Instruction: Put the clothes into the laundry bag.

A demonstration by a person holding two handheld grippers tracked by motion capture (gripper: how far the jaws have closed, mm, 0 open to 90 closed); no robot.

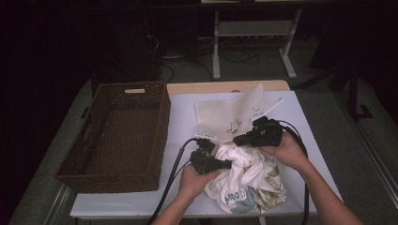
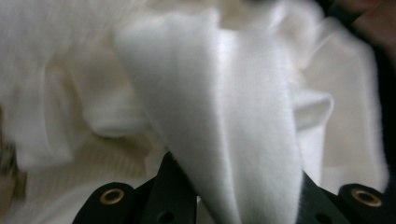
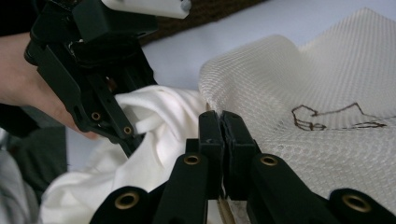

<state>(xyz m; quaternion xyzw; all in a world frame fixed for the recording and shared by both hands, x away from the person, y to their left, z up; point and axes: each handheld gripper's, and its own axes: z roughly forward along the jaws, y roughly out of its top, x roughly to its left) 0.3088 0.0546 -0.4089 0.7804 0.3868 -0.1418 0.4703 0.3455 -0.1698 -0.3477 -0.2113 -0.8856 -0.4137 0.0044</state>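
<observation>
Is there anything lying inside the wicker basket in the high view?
No, the wicker basket shows only its bare woven floor.

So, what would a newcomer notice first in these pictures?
Probably the crumpled white garment at the table's near edge, with the left gripper clamped on a fold of it. Next, the right gripper pinching the edge of a mesh laundry bag, and the dark wicker basket at the left.

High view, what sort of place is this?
Probably a lab or workshop set up for laundry sorting: a white-topped table on a metal frame, a wicker basket, a mesh laundry bag and crumpled clothes.
</observation>
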